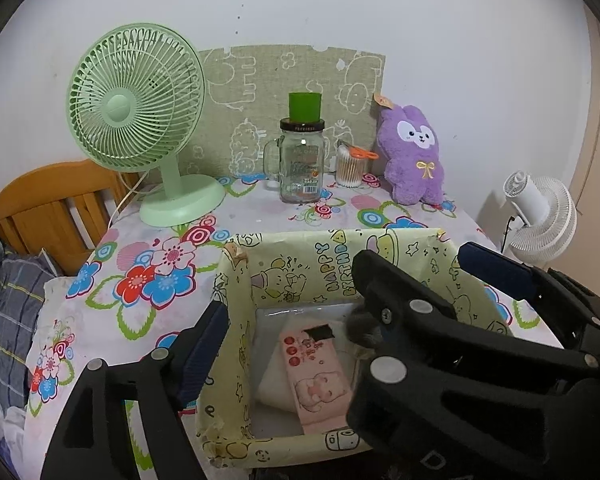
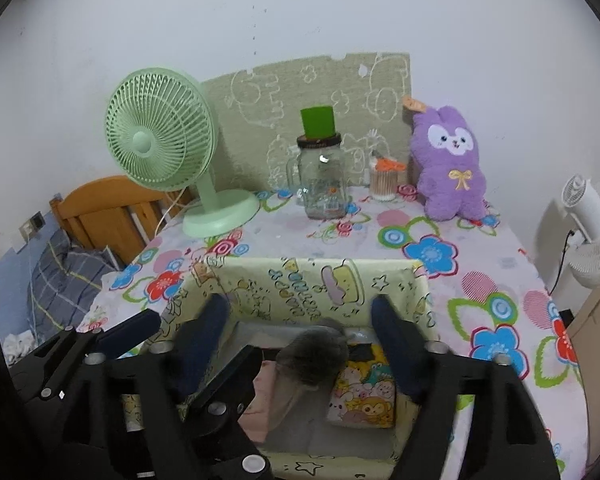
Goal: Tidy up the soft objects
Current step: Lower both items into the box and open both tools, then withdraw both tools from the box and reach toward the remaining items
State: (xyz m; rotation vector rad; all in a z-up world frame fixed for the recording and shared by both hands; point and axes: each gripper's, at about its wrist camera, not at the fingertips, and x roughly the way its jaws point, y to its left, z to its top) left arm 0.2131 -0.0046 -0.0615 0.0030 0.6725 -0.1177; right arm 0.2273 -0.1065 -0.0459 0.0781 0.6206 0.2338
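Both the left gripper (image 1: 340, 292) and right gripper (image 2: 300, 322) hang spread wide over the yellow cartoon-print paper-lined box (image 2: 300, 280); a grey fluffy pompom toy (image 2: 314, 356) lies inside, unpinched

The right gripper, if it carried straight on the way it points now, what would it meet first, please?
Most likely the grey fluffy item between the open right gripper fingers, lying inside the yellow box; depth is uncertain.

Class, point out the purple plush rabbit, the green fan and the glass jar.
purple plush rabbit (image 1: 414, 160): left wrist view, belly.
green fan (image 1: 120, 106): left wrist view, grille hub.
glass jar (image 2: 326, 184): right wrist view, glass body.
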